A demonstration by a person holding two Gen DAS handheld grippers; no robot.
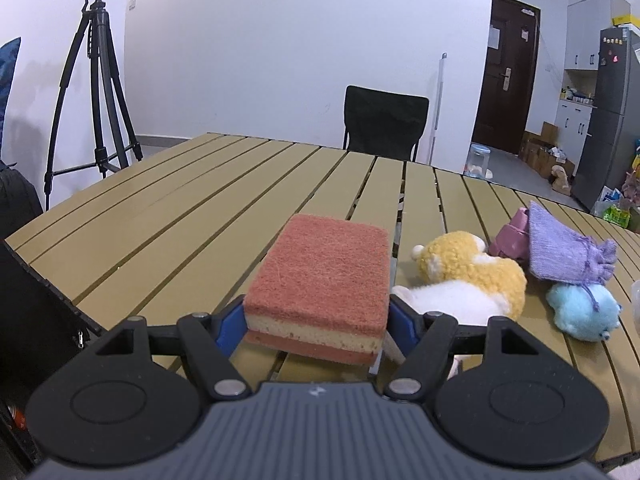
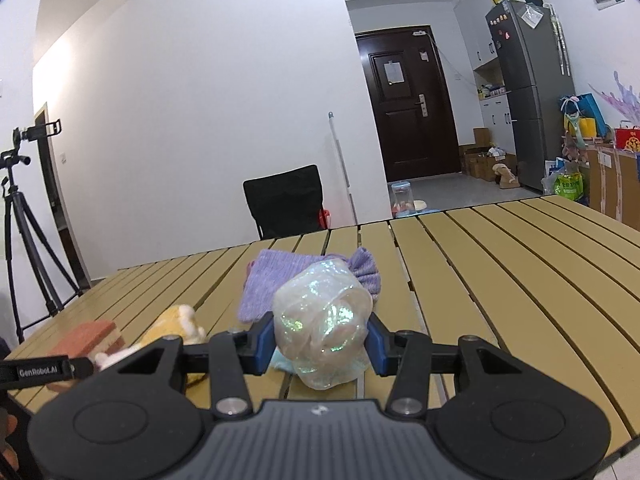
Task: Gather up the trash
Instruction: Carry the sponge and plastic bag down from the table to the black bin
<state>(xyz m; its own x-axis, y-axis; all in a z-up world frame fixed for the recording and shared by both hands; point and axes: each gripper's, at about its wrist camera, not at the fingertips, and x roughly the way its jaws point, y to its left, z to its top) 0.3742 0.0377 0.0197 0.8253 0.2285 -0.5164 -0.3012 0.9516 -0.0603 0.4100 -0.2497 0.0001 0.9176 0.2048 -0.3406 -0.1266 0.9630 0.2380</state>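
Left wrist view: left gripper (image 1: 318,320) clamped on the orange sponge (image 1: 324,280), lifted above the slatted table (image 1: 180,200), yellow plush toy (image 1: 472,276) just beside.

Right wrist view: right gripper (image 2: 320,344) squeezing a crumpled iridescent wrapper (image 2: 322,320), held above the table, purple knit pouch (image 2: 276,280) behind.

Plush toy (image 1: 472,276) on table (image 1: 160,216), knit pouch (image 1: 560,252) behind it.
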